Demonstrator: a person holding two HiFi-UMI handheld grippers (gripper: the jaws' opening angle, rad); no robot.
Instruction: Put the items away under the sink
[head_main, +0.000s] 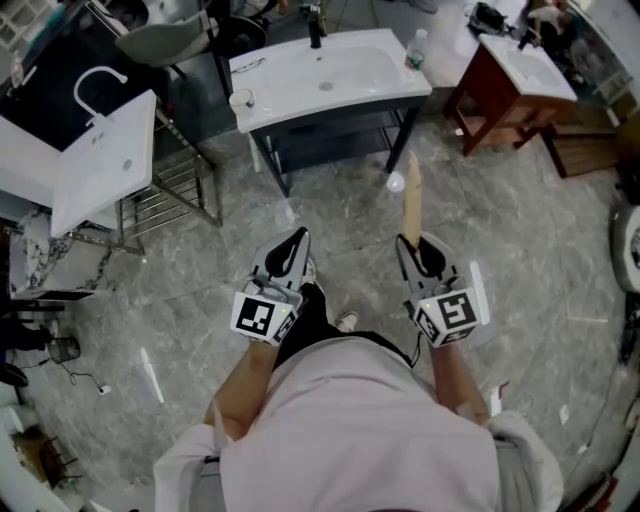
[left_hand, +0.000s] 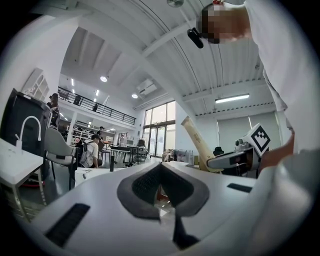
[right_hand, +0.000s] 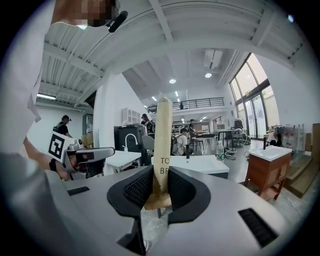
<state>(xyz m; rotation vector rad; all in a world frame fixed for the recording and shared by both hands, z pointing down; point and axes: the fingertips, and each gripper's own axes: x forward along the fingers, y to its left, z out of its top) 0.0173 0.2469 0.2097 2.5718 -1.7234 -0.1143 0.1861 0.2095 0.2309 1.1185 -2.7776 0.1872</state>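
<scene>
**Head view and both gripper views.** The print on the tan paper packet (right_hand: 163, 135) is cut off by the jaw pads: only the letters "TO" and "BR" can be read. Its crumpled lower end is partly sunk between the pads (right_hand: 137, 189). The space under the white sink (head_main: 330, 75) is dark, and only a lower shelf (head_main: 335, 142) within the black frame can be made out, not what it carries. The person's legs are mostly covered by the torso in the head view.

The packet (head_main: 411, 205) is clamped at its lower end by the right gripper (head_main: 410, 240), whose jaws are closed on it (right_hand: 160, 187). From there it sticks out straight beyond the jaw tips, pointing toward the sink but well apart from it, over the grey floor.

The left gripper (head_main: 300, 235) is held beside the right one, apart from the packet. Its jaws (left_hand: 160, 175) are drawn together with nothing between them. In the left gripper view the packet (left_hand: 197, 142) is seen rising at a slant from the right gripper.
</scene>
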